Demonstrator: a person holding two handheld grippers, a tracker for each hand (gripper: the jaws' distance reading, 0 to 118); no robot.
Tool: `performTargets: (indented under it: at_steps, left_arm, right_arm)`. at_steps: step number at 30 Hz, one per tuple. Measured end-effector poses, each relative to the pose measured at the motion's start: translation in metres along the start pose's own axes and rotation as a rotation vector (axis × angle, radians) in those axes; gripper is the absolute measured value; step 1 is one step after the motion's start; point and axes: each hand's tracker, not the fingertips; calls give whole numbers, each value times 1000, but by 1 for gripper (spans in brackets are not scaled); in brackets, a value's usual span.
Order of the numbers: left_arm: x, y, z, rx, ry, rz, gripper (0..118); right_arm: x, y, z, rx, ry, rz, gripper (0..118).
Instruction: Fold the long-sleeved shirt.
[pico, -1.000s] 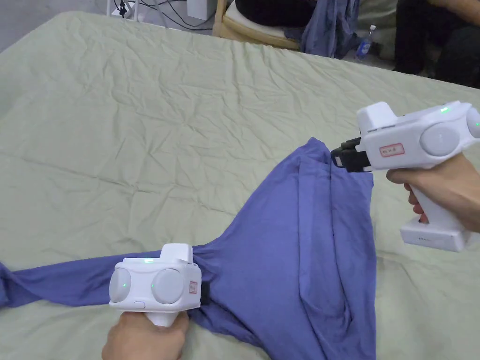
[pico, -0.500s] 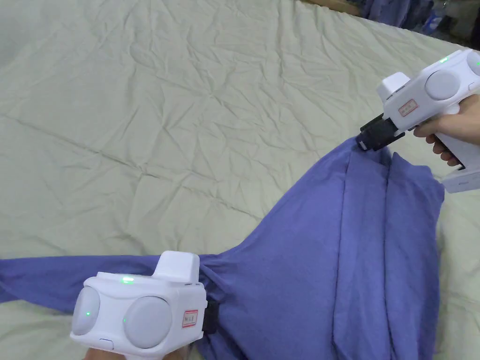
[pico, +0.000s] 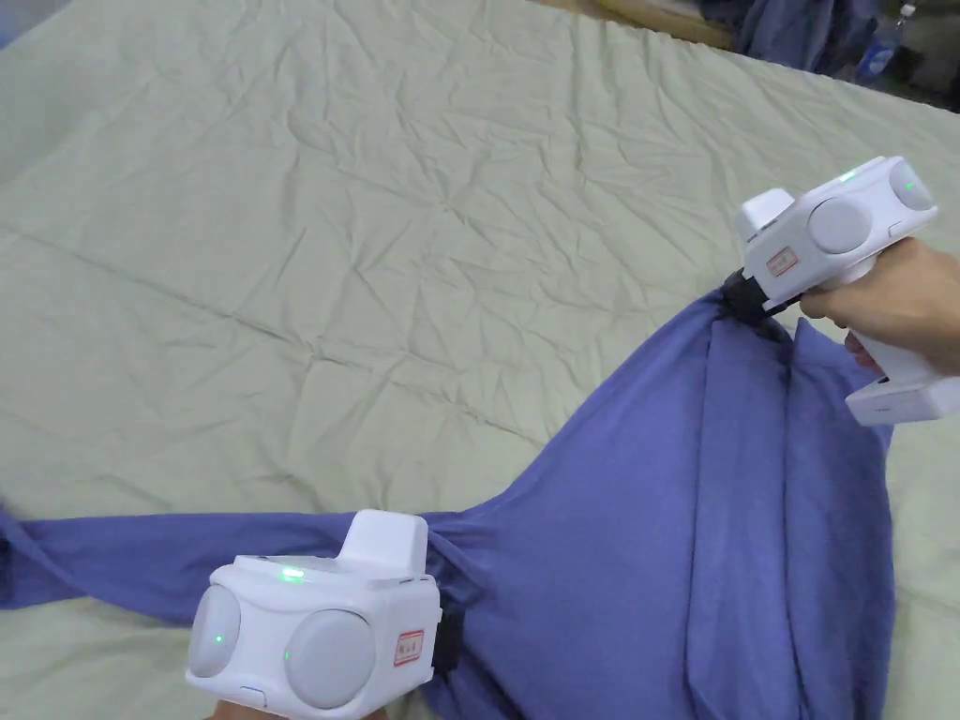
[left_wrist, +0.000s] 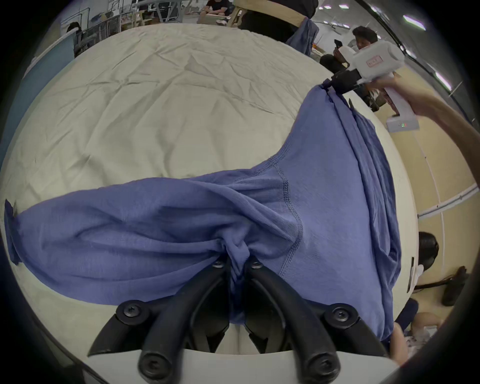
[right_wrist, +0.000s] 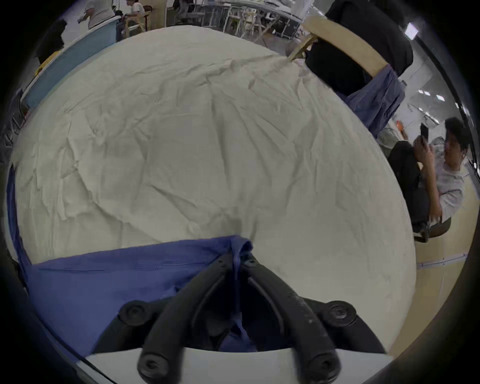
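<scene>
A blue long-sleeved shirt (pico: 656, 525) hangs stretched over the pale green bed sheet (pico: 375, 234). One sleeve (pico: 141, 558) trails left along the near edge. My left gripper (pico: 448, 642) is shut on a bunch of cloth near the armpit seam, seen close in the left gripper view (left_wrist: 237, 259). My right gripper (pico: 741, 302) is shut on a corner of the shirt's body, raised at the right; its jaws pinch the cloth in the right gripper view (right_wrist: 237, 256). The shirt (left_wrist: 324, 181) drapes in long vertical folds below that corner.
The wrinkled sheet covers a wide bed, with open room to the left and far side. Beyond the far right edge stand a wooden chair (right_wrist: 345, 41) with blue cloth (right_wrist: 376, 101) hung on it, and a seated person (right_wrist: 441, 176).
The right gripper has carried its shirt corner further right and outward, spreading the body wider. The left gripper keeps its hold at the near edge. The head camera has tilted down.
</scene>
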Motion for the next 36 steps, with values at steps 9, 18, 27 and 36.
performTargets:
  at_steps: [9,18,27,36]
  left_arm:
    - [-9,7,66,122,-73,8,9]
    - [-1,39,205,359,-69,-176,9]
    - [1,83,360,622,44,-376,9]
    - [14,140,486,811,55,-396,9]
  right_arm:
    - [-15,-38,150,227,-91,-125,7]
    - [-33,-113,341,442,-159,-223,7]
    - [-56,-183,501,670,-243,-452,7]
    - [-75,-207,605,801,-311,-511,7]
